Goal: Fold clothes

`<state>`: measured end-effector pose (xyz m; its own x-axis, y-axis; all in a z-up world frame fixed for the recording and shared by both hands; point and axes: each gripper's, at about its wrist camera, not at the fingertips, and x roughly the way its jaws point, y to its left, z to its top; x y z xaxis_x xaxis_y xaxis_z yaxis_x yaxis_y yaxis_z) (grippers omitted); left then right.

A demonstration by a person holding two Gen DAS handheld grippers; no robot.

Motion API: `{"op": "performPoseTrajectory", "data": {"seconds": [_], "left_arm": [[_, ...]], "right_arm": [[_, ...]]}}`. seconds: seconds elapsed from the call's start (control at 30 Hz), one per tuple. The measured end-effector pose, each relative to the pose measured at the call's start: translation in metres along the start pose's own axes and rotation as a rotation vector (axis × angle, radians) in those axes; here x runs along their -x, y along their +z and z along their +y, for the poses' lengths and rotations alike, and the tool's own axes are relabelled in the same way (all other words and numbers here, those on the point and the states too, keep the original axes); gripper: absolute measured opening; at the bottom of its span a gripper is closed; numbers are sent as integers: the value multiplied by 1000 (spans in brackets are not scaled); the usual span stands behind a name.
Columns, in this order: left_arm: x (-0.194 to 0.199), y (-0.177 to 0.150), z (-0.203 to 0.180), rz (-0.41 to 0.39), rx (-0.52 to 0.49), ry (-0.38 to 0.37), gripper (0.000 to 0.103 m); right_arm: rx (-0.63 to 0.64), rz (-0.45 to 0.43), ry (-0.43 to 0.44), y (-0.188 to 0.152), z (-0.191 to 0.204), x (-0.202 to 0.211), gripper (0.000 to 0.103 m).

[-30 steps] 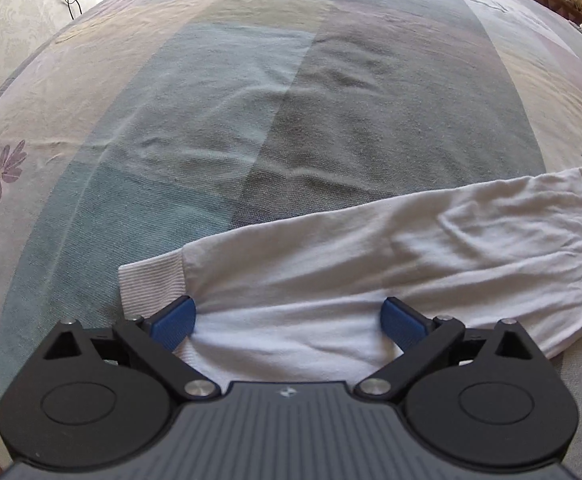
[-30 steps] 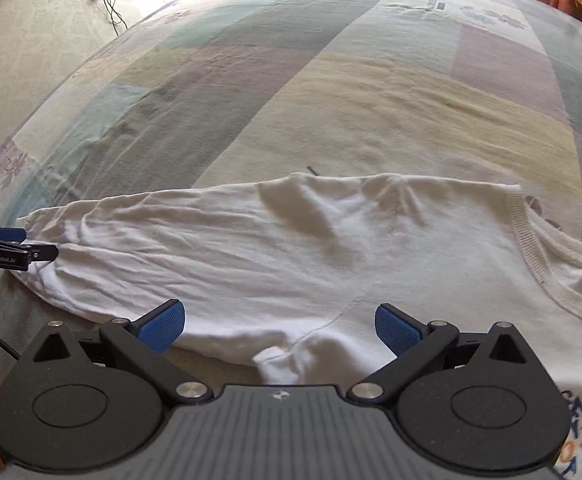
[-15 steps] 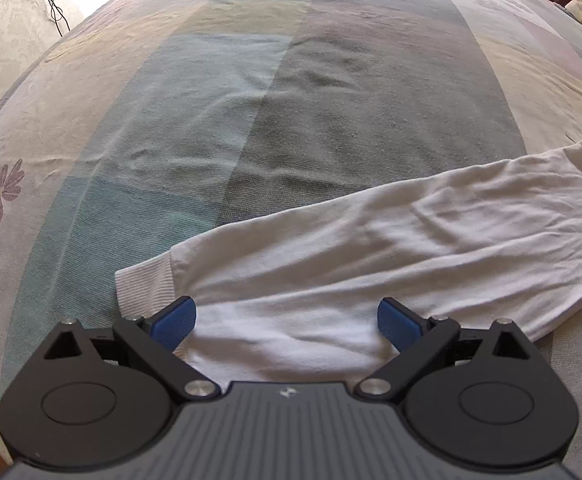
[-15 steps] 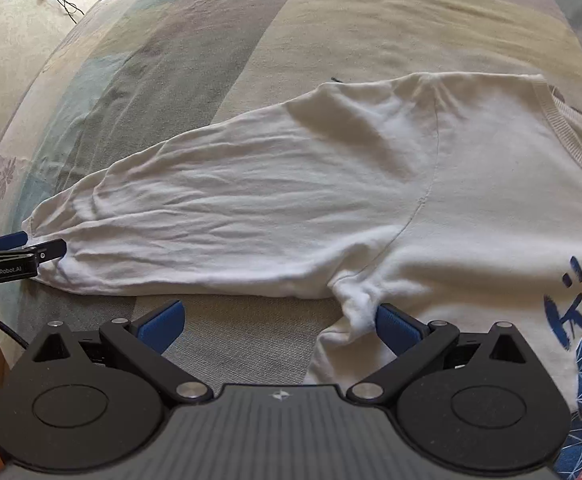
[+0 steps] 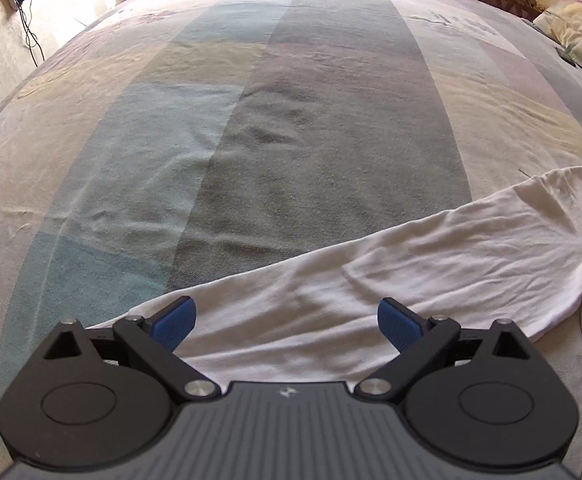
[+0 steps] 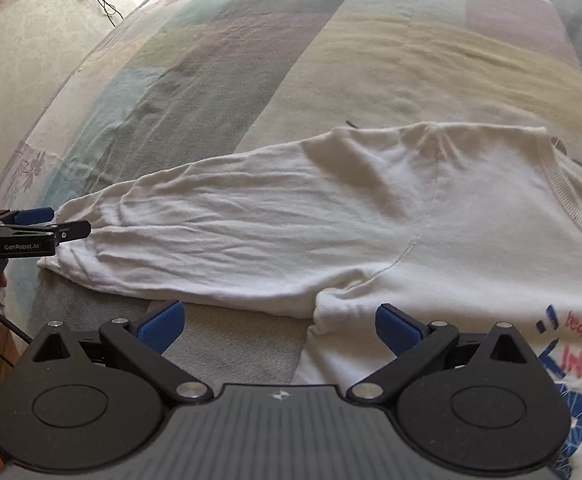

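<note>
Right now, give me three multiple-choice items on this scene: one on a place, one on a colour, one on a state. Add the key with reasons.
1. Where does the left gripper sit along the white shirt?
A. at the neckline
B. at the cuff end of the sleeve
C. on the printed front

2. What colour are the pads on the fingers of each gripper?
A. blue
B. red
C. yellow

3. How does the right gripper stand?
A. shut on the collar
B. shut on the sleeve
C. open, holding nothing

Key: B, since the right wrist view shows it at the far end of the sleeve, away from the collar. A, since blue pads show in both views. C, since its fingers are spread wide above the armpit of the shirt, with bedspread and cloth lying free between them.
</note>
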<state>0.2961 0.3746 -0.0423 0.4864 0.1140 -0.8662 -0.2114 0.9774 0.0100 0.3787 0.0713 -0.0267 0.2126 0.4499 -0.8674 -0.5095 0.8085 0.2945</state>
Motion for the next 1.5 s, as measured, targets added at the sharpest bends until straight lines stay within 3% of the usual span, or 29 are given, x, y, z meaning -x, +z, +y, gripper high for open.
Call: {"op": "performPoseTrajectory", "data": {"seconds": [0.1, 0.23, 0.43, 0.53, 0.63, 0.77, 0.97, 1.1, 1.17, 1.3, 1.4, 1.5], "left_arm": [[-9, 6, -22, 4, -40, -27, 97], [-18, -3, -38, 22, -69, -10, 97], [-29, -18, -21, 42, 32, 28, 97], [-36, -16, -8, 32, 78, 27, 100], [-41, -9, 0, 10, 89, 25, 100], [-29, 0, 3, -19, 84, 50, 97], [-9, -20, 8, 3, 58, 94, 98], [-22, -37, 18, 41, 113, 96, 100], [-27, -40, 29, 10, 153, 87, 103], [-30, -34, 46, -12, 184, 117, 103], [-19, -26, 49, -8, 175, 155, 97], [-9, -25, 48, -35, 151, 115, 97]], "right_arm": [[58, -58, -115, 13, -12, -1, 103], [74, -92, -217, 37, -35, -15, 103], [73, -67, -300, 61, -56, -65, 103], [60, -145, -274, 69, -65, -82, 103], [61, -166, -247, 92, -72, -92, 103], [95, -127, -249, 116, -70, -94, 103], [140, -89, -202, 93, -43, -45, 103], [155, 4, -159, 54, -23, -60, 103], [184, -13, -189, 43, -13, -72, 103], [197, -111, -175, 62, -9, -88, 103], [185, -101, -187, 87, -10, -91, 103], [198, -102, -189, 94, 1, -79, 103]]}}
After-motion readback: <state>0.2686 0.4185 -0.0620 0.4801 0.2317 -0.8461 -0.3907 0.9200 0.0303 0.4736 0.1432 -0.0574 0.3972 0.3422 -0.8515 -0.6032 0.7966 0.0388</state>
